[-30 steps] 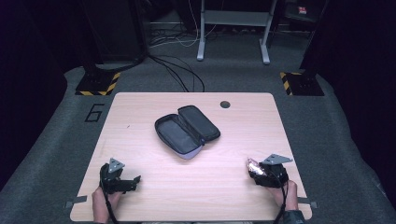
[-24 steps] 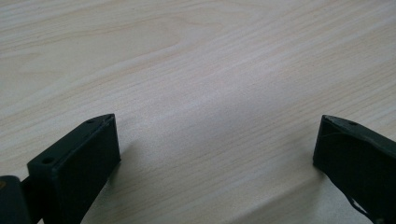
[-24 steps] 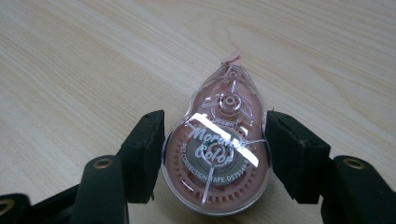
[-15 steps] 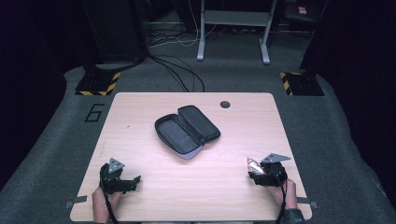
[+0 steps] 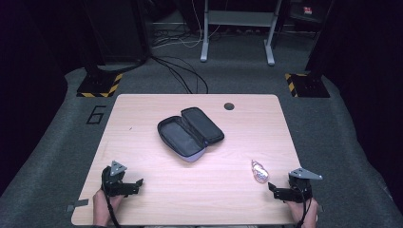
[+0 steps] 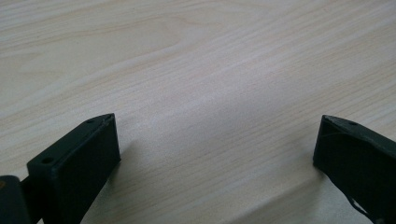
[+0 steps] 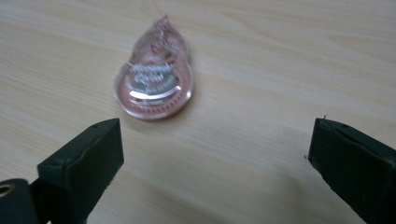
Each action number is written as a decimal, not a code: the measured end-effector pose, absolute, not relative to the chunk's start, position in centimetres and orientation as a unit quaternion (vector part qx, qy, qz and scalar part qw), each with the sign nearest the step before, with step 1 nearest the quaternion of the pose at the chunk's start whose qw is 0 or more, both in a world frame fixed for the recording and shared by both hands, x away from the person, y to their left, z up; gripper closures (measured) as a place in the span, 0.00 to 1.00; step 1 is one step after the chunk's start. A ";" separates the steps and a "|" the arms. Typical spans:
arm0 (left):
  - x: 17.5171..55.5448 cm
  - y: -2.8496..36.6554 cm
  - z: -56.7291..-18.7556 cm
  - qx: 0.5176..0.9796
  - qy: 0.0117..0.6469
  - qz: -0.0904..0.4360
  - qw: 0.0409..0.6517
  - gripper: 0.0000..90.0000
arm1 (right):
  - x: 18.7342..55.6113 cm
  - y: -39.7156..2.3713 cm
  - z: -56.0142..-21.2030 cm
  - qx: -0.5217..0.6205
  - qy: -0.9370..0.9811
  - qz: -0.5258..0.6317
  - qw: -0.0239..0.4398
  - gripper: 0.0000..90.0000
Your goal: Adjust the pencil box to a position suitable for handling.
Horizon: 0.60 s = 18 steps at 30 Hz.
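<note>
An open black zip case (image 5: 190, 133) lies flat in the middle of the wooden table (image 5: 142, 118), its lid folded back to the right. A small pink, see-through correction tape dispenser (image 5: 259, 171) lies on the table at the front right, and up close it appears in the right gripper view (image 7: 155, 79), ahead of the jaws and left of centre. My right gripper (image 5: 272, 188) sits just right of it, open and apart from it (image 7: 215, 135). My left gripper (image 5: 139, 183) rests at the front left, open over bare wood (image 6: 215, 135).
A dark round cable hole (image 5: 229, 105) sits near the table's far edge. Beyond the table are hazard-striped stand bases (image 5: 100, 86), loose cables (image 5: 183, 76) and a white frame's legs (image 5: 205, 42) on grey carpet.
My right gripper has drawn back to the right, away from the pink dispenser, which now lies free on the table. The left gripper and the case have not moved.
</note>
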<state>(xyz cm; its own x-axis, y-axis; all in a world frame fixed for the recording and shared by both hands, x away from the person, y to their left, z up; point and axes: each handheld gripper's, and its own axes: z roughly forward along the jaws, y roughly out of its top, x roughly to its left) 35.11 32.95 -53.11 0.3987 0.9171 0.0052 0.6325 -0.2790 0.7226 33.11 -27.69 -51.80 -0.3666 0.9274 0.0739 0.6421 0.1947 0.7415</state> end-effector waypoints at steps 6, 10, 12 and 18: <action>35.5 33.2 -53.1 0.772 0.498 0.216 0.332 0.01 | 33.5 -28.0 -52.7 0.528 0.756 0.323 0.213 0.04; 36.6 33.6 -52.8 0.766 0.506 0.205 0.339 0.05 | 33.6 -27.8 -52.8 0.532 0.753 0.319 0.220 0.05; 37.2 33.8 -52.3 0.765 0.504 0.197 0.348 0.04 | 33.6 -27.9 -52.8 0.530 0.754 0.319 0.222 0.05; 40.0 33.8 -50.3 0.765 0.497 0.182 0.367 0.03 | 33.6 -27.9 -52.9 0.527 0.753 0.323 0.225 0.05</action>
<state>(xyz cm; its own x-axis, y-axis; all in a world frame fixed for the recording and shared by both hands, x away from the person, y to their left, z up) 39.97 33.77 -50.33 0.4397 0.8940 -0.0863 0.6274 -0.2370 0.7418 33.63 -27.90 -52.86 -0.3426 0.9395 0.0017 0.6494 0.2355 0.7231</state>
